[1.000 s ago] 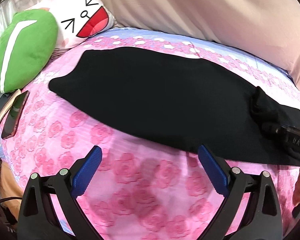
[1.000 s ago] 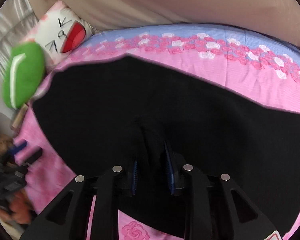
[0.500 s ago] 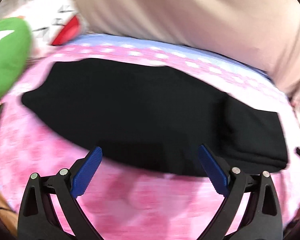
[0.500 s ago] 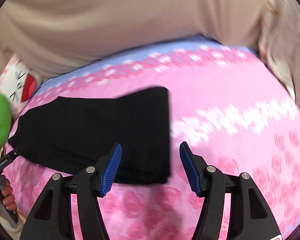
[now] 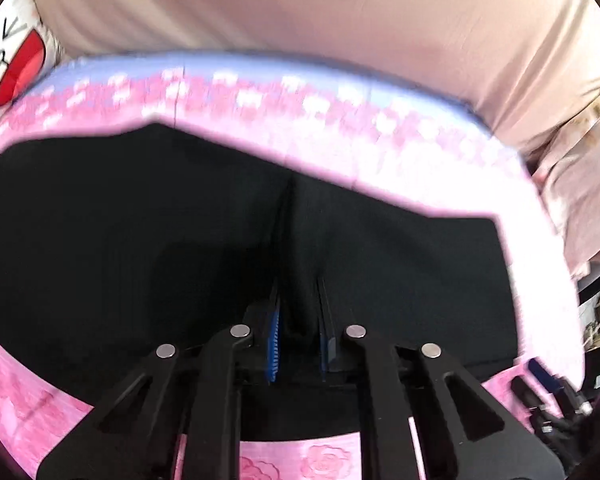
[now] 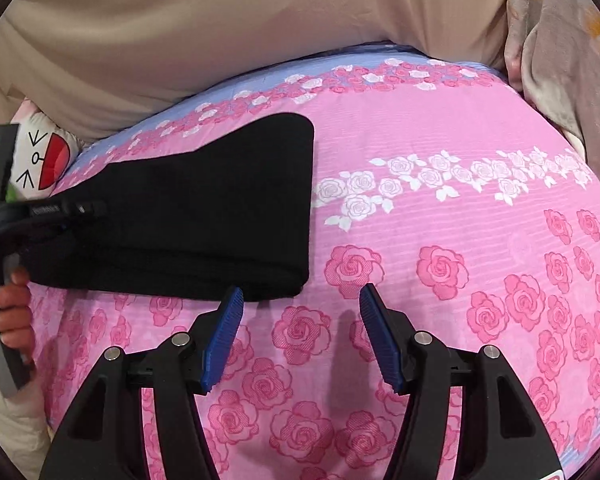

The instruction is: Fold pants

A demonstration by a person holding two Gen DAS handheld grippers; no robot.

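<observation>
Black pants point(image 6: 204, 216): one, folded; left tool point(image 5: 298, 320) pinching it; right tool point(image 6: 300, 336) agape.

Place: a bedroom in a home.
Surface: a bed spread with a pink rose-print sheet point(image 6: 440, 240), with a blue band and white roses along its far edge.
Backdrop: a beige fabric point(image 6: 220, 32) draped behind the bed, and a pale floral cloth point(image 6: 560, 60) bunched at the far right corner.
Soft furnishings: a white cartoon-face cushion point(image 6: 44, 160) with an open red mouth at the bed's left end.
Laundry: black pants point(image 6: 204, 216) lying folded on the sheet.
</observation>
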